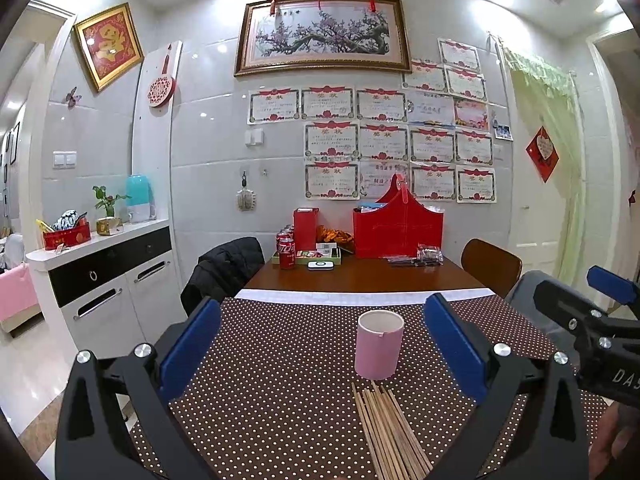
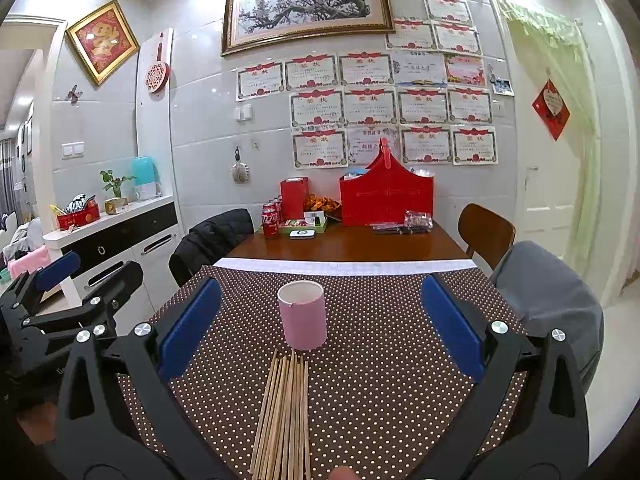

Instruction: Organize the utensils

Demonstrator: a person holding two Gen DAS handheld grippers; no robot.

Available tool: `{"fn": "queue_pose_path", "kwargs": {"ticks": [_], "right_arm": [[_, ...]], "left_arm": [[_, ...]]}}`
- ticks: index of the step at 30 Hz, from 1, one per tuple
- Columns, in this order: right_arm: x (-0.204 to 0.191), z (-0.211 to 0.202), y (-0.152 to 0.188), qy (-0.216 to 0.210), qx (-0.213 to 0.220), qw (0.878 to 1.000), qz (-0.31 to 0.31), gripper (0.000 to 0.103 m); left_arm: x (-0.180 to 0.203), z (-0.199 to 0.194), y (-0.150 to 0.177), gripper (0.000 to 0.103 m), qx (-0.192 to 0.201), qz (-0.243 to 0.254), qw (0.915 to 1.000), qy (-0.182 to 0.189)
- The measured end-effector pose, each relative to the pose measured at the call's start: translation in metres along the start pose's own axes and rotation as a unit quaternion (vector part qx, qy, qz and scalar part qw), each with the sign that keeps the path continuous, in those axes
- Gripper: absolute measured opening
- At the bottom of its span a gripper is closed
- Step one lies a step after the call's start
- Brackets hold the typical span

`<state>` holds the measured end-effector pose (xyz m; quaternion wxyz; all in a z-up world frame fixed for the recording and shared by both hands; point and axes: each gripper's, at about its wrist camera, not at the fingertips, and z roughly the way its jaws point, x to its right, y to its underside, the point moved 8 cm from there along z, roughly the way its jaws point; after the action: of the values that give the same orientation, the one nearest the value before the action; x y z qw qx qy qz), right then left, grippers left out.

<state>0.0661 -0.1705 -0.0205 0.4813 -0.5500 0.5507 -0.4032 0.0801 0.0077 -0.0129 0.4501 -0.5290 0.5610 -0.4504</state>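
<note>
Now both grippers, left and right, are spread; pinch few chopsticks lying at six o'clock of the pink cup.

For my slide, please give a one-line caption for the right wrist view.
Open right hand-held gripper above wooden chopsticks lying before an upright pink cup on the dotted tablecloth.

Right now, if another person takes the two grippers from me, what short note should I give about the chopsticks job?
Left gripper: open, empty, above the mat.
Right gripper: open, empty, beside the left one.
Pink cup: upright on the dotted mat, looks empty.
Chopsticks: loose bundle lying flat just before the cup.
Done: nothing yet.
Left: put every chopstick into the cup.
</note>
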Motion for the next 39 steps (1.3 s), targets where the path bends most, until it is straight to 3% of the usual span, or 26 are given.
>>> {"fn": "queue_pose_path", "kwargs": {"ticks": [39], "right_arm": [[-0.0042,0.0044,-0.0025,-0.010,-0.004,1.000,-0.001,0.098]], "left_arm": [[-0.0059,0.0042,0.0024,0.100,0.009,-0.011,0.9999,-0.001]]}}
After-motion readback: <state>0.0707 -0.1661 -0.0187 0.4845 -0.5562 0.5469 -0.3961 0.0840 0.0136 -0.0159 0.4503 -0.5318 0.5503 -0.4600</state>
